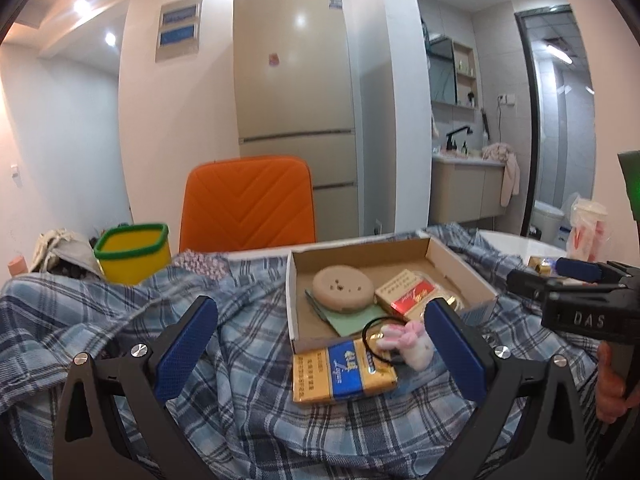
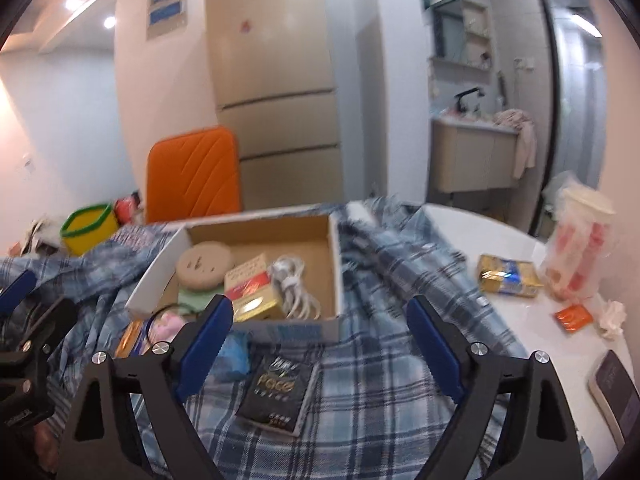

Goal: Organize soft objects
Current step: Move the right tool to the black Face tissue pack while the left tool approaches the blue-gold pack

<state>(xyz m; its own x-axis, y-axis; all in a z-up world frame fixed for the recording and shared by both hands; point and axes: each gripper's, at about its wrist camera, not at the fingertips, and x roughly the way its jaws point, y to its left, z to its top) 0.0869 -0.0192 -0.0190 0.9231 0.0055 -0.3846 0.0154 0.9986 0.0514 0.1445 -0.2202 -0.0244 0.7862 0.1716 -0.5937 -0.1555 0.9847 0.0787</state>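
My left gripper (image 1: 320, 344) and right gripper (image 2: 320, 344) both gape, holding nothing; the plaid cloth (image 2: 380, 400) lies rumpled under the cardboard box (image 2: 334, 264); light, limp, probably slippery; I'd pinch a raised fold.

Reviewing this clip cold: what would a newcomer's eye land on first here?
Probably the orange chair back glowing behind the table, in front of the beige fridge. Next, the open cardboard box sitting on the rumpled blue plaid cloth, holding a round beige pad and a red-and-gold packet. Both open grippers frame the foreground.
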